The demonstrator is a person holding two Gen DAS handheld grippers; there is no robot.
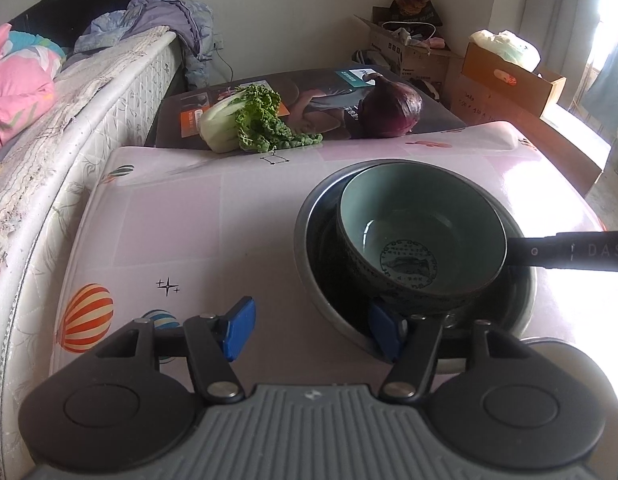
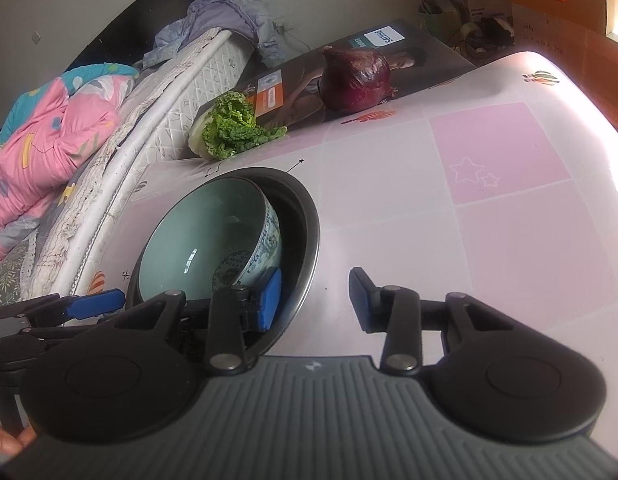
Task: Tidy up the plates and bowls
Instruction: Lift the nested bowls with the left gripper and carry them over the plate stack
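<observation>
The ceramic bowl (image 1: 421,236), celadon green inside with a blue-patterned outer wall, sits tilted inside a wider metal basin (image 2: 305,236) on the table (image 1: 213,216), which carries a pink-and-white checked cover.

Left gripper (image 1: 313,330): jaws stand apart and straddle the near rim of the metal basin. One blue pad lies outside the basin above the table cover; the other sits inside the basin, just beside the ceramic bowl's outer wall. Neither pad presses on the rim.

Right gripper (image 2: 315,300): jaws stand apart across the basin's opposite rim. The left-hand pad is inside the basin, close against the ceramic bowl's patterned wall; whether it touches cannot be told. The other pad is outside, above the table. No grip is formed.

At the table's far edge lie a leafy green cabbage (image 1: 245,122) and a red onion (image 2: 355,80), both on a printed carton (image 1: 321,100), well apart from the basin. A mattress (image 1: 69,120) runs along one side of the table. Cardboard boxes (image 1: 505,80) stand in the far corner.
</observation>
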